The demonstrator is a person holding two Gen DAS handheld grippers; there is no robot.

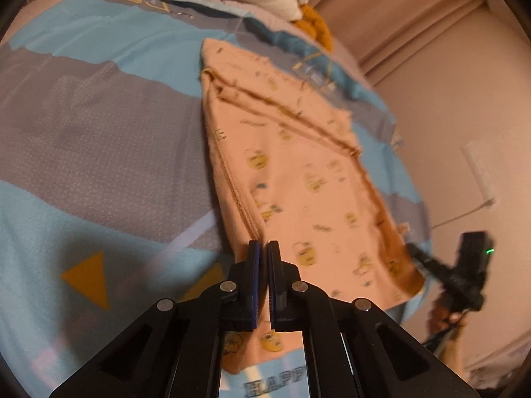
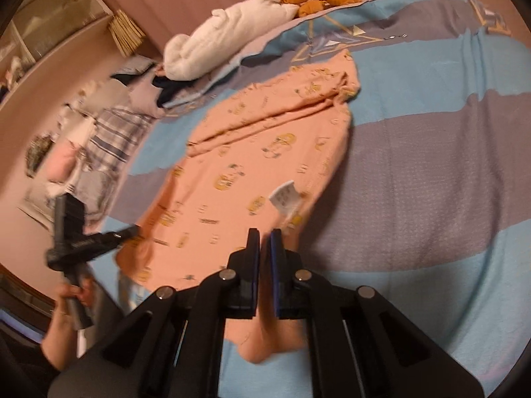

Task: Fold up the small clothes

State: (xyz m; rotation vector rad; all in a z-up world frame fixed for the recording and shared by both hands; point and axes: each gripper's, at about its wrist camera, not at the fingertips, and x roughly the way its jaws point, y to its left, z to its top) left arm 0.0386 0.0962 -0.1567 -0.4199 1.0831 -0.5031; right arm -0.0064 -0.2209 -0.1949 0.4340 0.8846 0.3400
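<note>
L claw [image 1: 263,248] and R claw [image 2: 265,237] each pinched the peach garment's [image 1: 292,179] near edge, apparently; it lay across the bed [image 1: 99,139].

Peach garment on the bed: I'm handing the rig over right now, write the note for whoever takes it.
Left gripper: shut on the near edge of the peach garment.
Right gripper: shut on the garment's other near corner, fabric pinched between the pads.
Garment: mostly flat on the blue and grey bedspread, near edge lifted by both grippers; white care tag showing. A crease runs across the far part, so one fold may be in, but I can't tell for certain.
Left: carry the held edge forward over the far part, lay it down, release, smooth. White towel at the bed's far end is not in play.
</note>
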